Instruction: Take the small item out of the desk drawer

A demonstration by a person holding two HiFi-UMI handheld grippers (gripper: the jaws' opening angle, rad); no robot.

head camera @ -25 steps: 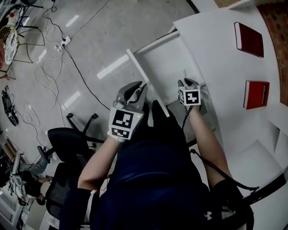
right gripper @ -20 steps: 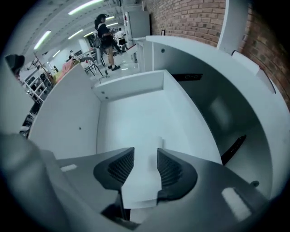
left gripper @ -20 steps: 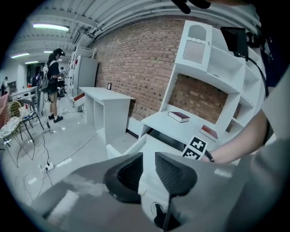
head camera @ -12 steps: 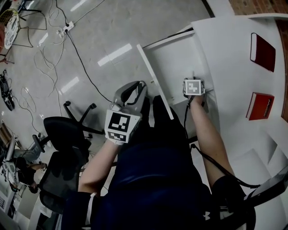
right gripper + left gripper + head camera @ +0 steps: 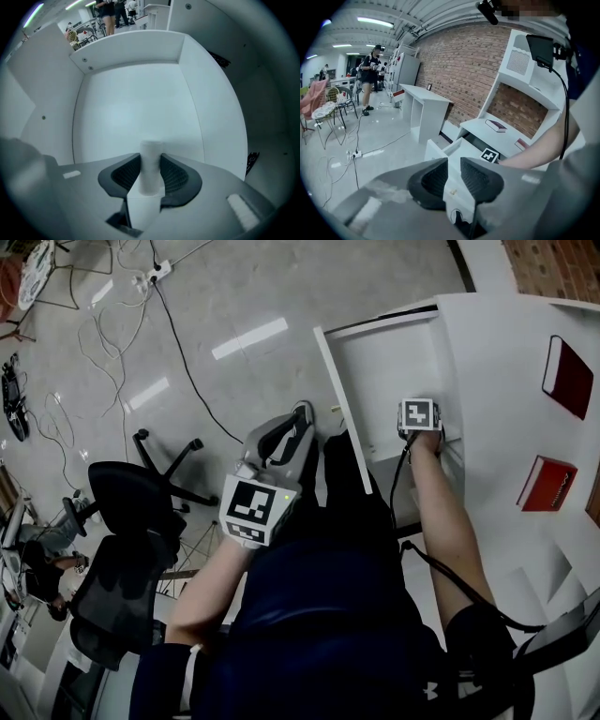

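Small item [image 5: 151, 150] sits pinched in the right gripper [image 5: 150, 162]'s just-closed fingers; lift straight, clearing the drawer [image 5: 131, 42] walls. Left gripper [image 5: 453, 165]'s fingers are spread, empty.

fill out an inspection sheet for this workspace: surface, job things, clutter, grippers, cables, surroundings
surface: white desk, drawer pulled open
job's things: white cylinder upright in the drawer
clutter: two red books on the desk
grippers: right hand-held gripper points down into the drawer, jaws have just been closing, pads on the cylinder; left hand-held gripper open, empty, outside the drawer
cables: floor cables and power strip; gripper cable along the right arm
surroundings: black chairs, brick wall
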